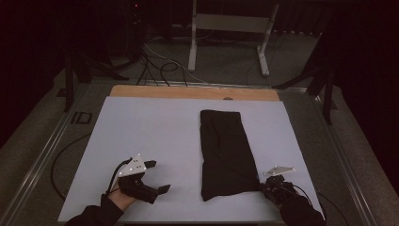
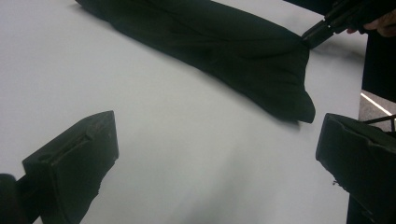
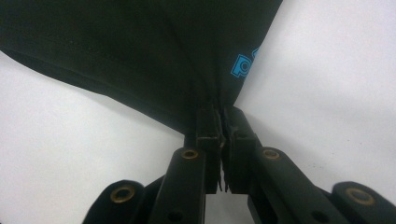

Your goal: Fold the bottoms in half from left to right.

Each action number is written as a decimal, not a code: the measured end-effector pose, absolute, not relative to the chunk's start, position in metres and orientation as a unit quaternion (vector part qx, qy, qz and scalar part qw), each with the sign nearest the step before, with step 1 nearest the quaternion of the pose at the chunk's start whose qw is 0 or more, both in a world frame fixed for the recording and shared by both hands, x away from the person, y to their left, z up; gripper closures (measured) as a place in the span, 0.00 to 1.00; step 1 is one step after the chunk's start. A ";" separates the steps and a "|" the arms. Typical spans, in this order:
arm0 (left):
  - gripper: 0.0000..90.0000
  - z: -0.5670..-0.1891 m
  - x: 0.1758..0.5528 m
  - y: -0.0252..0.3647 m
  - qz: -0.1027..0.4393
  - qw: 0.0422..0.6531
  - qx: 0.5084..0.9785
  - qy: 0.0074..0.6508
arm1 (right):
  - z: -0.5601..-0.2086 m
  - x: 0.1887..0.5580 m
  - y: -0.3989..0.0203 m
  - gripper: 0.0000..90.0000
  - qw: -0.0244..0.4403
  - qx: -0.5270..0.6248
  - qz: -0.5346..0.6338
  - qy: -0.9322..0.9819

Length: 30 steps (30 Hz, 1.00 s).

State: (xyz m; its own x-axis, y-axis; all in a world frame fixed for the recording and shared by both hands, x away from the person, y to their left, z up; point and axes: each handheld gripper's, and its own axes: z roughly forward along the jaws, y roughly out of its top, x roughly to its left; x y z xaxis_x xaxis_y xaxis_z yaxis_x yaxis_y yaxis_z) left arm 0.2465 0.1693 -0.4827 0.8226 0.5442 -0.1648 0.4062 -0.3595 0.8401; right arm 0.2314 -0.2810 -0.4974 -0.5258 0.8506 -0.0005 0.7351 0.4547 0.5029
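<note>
A black folded garment (image 1: 226, 153) lies lengthwise on the white table top (image 1: 150, 136), right of centre. My right gripper (image 1: 261, 185) is at its near right corner, shut on the cloth edge. In the right gripper view the two jaws pinch the black garment (image 3: 140, 46), which bears a small blue print (image 3: 243, 65), at my right gripper (image 3: 219, 116). My left gripper (image 1: 157, 176) rests near the front left of the table, open, with nothing between its jaws. In the left gripper view my left gripper (image 2: 215, 154) faces the garment (image 2: 224, 51) across bare table.
A wooden strip (image 1: 193, 92) runs along the table's far edge. Beyond it stand a white frame stand (image 1: 230, 28) and loose cables (image 1: 160, 66) on the floor. Metal rails (image 1: 42, 155) flank the table.
</note>
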 end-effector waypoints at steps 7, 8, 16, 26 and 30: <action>0.00 -0.483 0.247 0.171 0.072 0.491 0.819 0.288 | -0.486 0.231 -0.282 0.80 0.146 0.468 0.266 0.830; 0.00 -0.484 0.247 0.171 0.070 0.492 0.819 0.288 | -0.483 0.231 -0.283 0.74 0.151 0.468 0.283 0.824; 0.00 -0.484 0.245 0.174 0.070 0.493 0.818 0.288 | -0.474 0.238 -0.273 0.27 0.187 0.432 0.354 0.808; 0.00 -0.488 0.246 0.172 0.064 0.486 0.823 0.287 | -0.481 0.244 -0.270 0.10 0.189 0.397 0.378 0.814; 0.00 -0.488 0.246 0.171 0.061 0.483 0.824 0.291 | -0.482 0.244 -0.267 0.10 0.196 0.384 0.380 0.818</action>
State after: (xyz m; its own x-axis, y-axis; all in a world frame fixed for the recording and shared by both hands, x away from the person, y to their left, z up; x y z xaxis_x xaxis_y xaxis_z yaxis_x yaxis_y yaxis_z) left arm 0.2463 0.1715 -0.4883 0.8236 0.5382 -0.1792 0.4195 -0.3654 0.8309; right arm 0.2436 -0.2669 -0.4820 -0.6281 0.7775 -0.0301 0.4791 0.4169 0.7725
